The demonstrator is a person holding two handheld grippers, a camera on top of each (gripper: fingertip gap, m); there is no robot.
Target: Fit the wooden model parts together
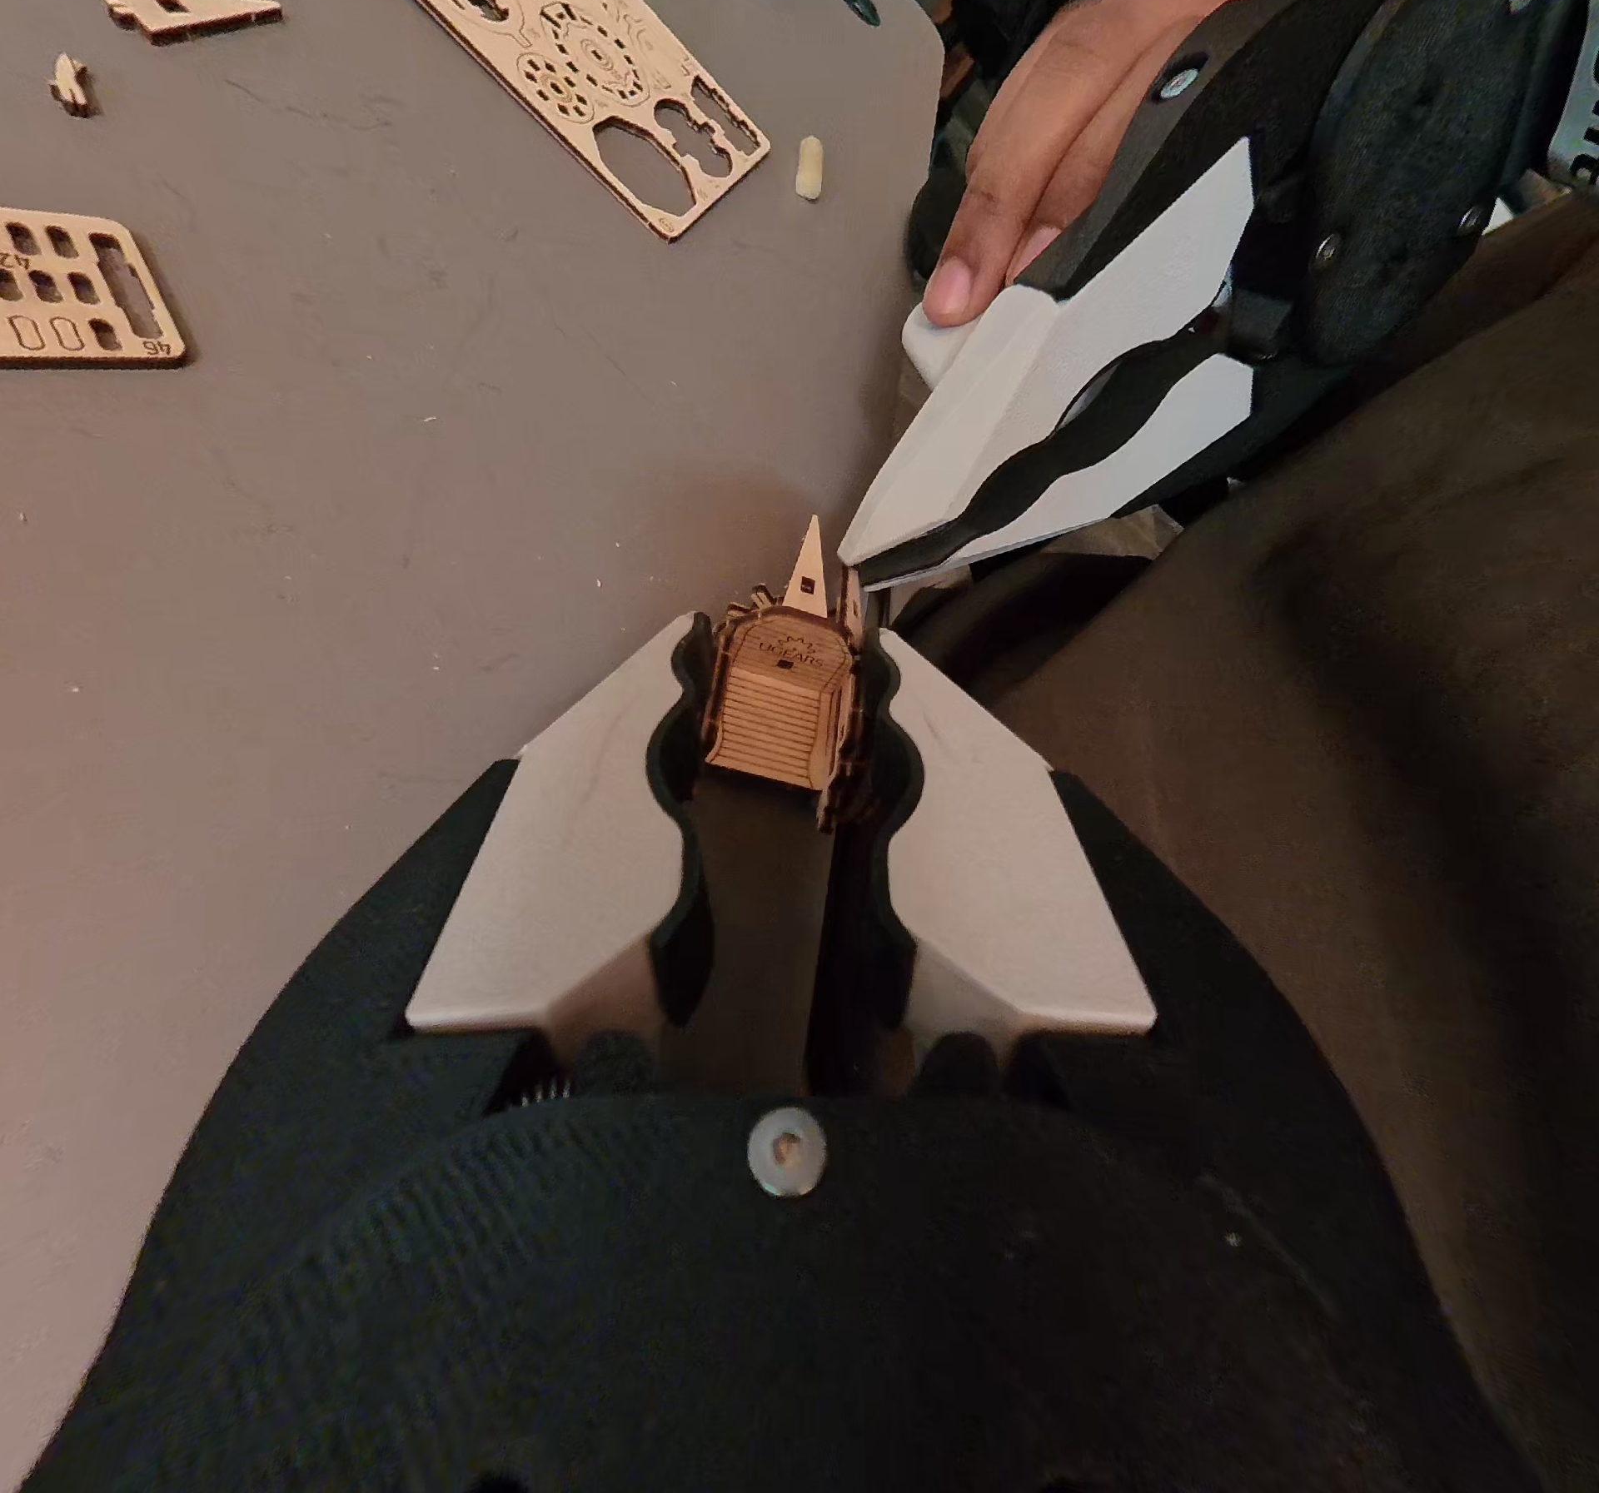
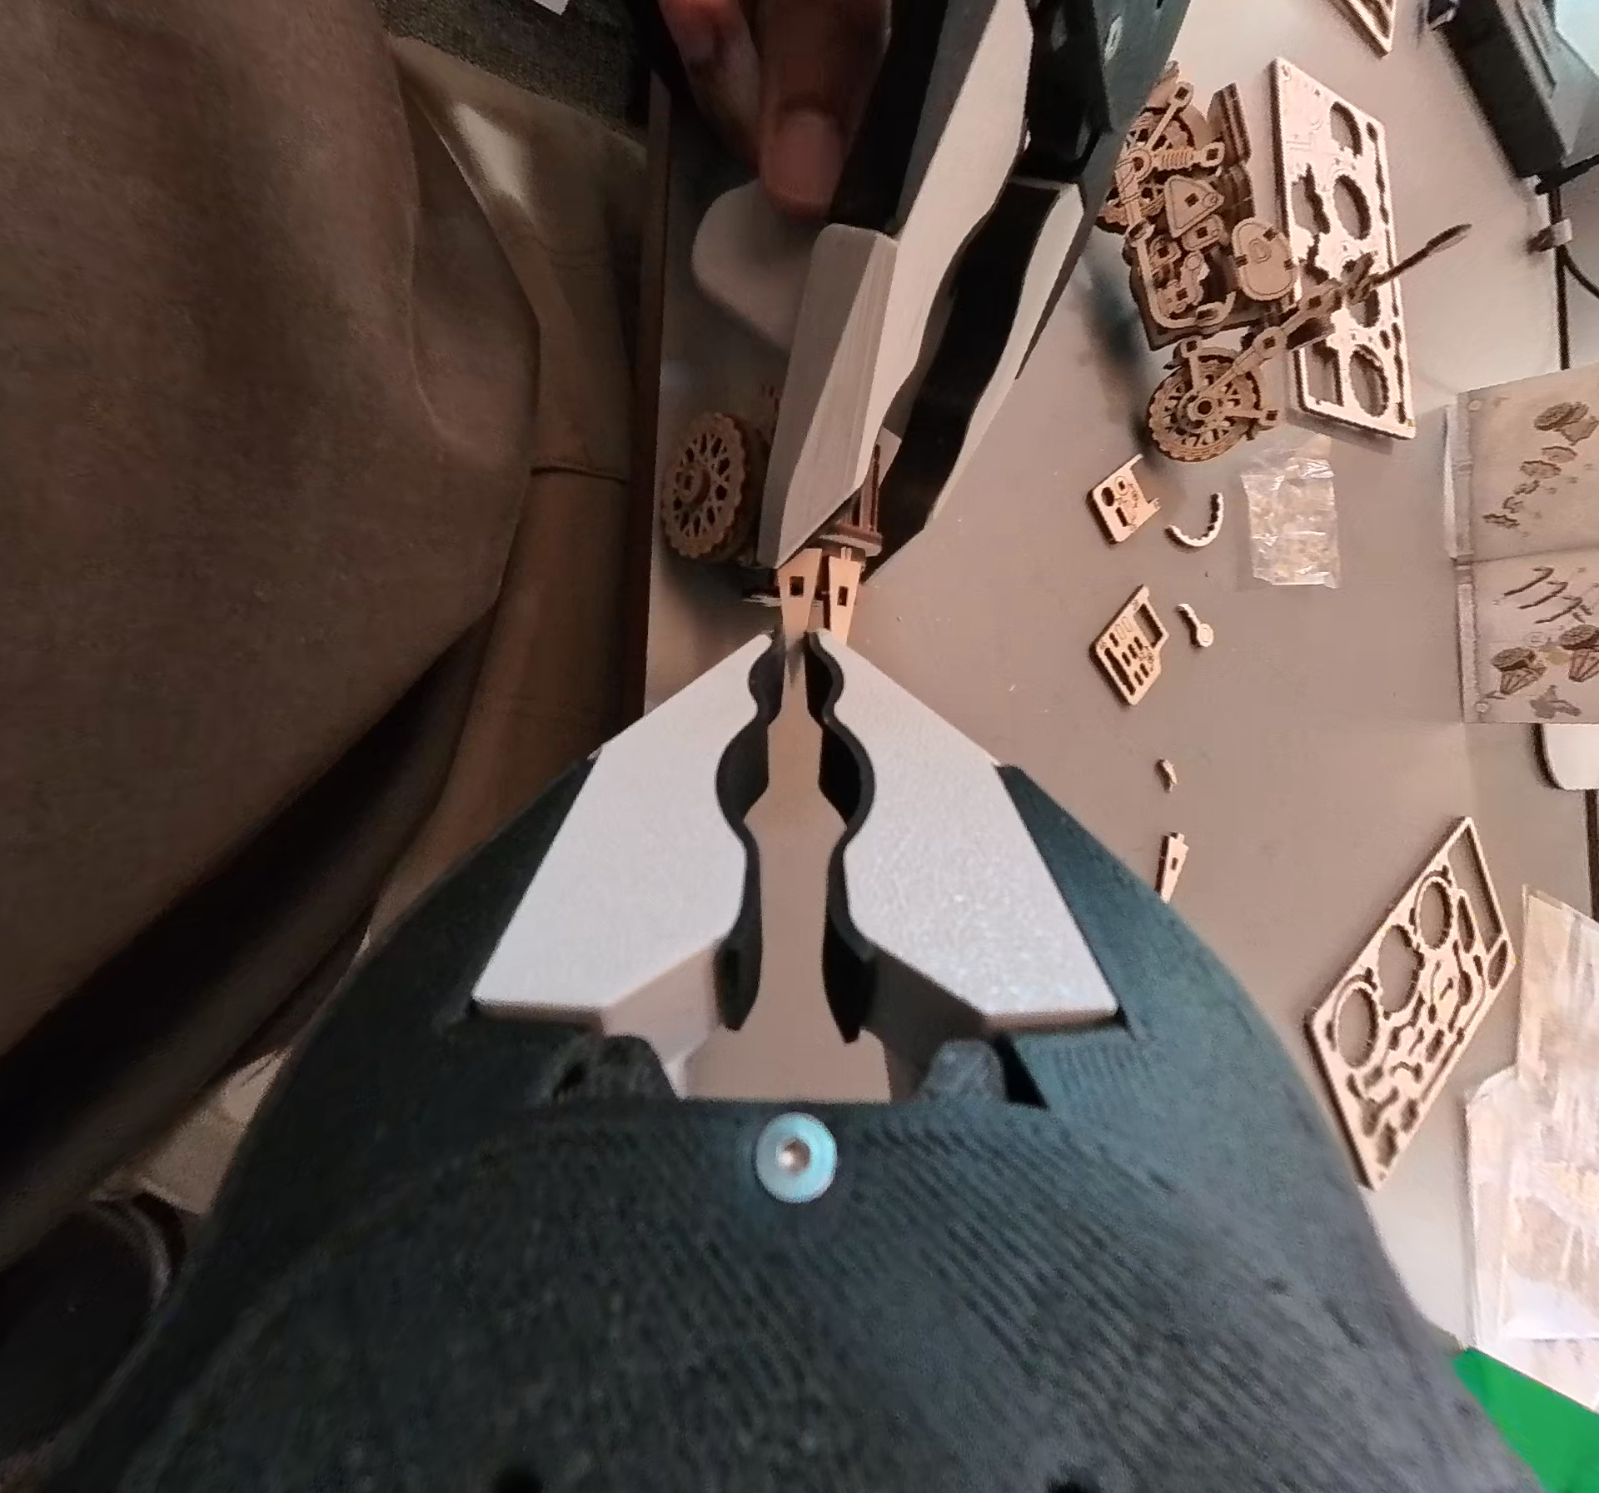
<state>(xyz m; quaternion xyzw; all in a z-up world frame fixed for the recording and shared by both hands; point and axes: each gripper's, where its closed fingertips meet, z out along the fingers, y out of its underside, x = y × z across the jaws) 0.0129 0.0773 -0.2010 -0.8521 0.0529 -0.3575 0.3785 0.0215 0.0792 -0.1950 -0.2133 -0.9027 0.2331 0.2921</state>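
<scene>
- My left gripper (image 1: 783,655) is clamped on a small wooden sub-assembly (image 1: 779,694), a slatted panel with side plates, held off the grey table (image 1: 389,500) near its edge
- A pointed wooden piece (image 1: 809,578) stands up from the far end of that sub-assembly, tip away from me
- My right gripper (image 2: 789,647) is pinched on a thin wooden tab (image 2: 800,586), its fingertips closed right at the tab's end
- In the left wrist view that right gripper (image 1: 865,573) comes in from the upper right, its tips just beside the pointed piece; I can't tell whether they touch it
- In the right wrist view my left gripper (image 2: 822,534) comes down from above, the sub-assembly poking out below its tips and meeting the tab
- A fingertip (image 1: 956,288) of my hand rests on the white lever of the right gripper
- On the table to the left lie a punched-out wooden sheet (image 1: 554,41), a smaller sheet (image 1: 78,292), a loose arrow-shaped part (image 1: 186,7) and a tiny part (image 1: 69,80)
- A small pale pellet (image 1: 809,167) sits just beside the big sheet's corner
- The right wrist view shows a partly built wooden motorcycle (image 2: 1211,275) farther out, a spoked wooden wheel (image 2: 705,482) near the table edge, more sheets (image 2: 1410,993) and a clear bag (image 2: 1289,517)
</scene>
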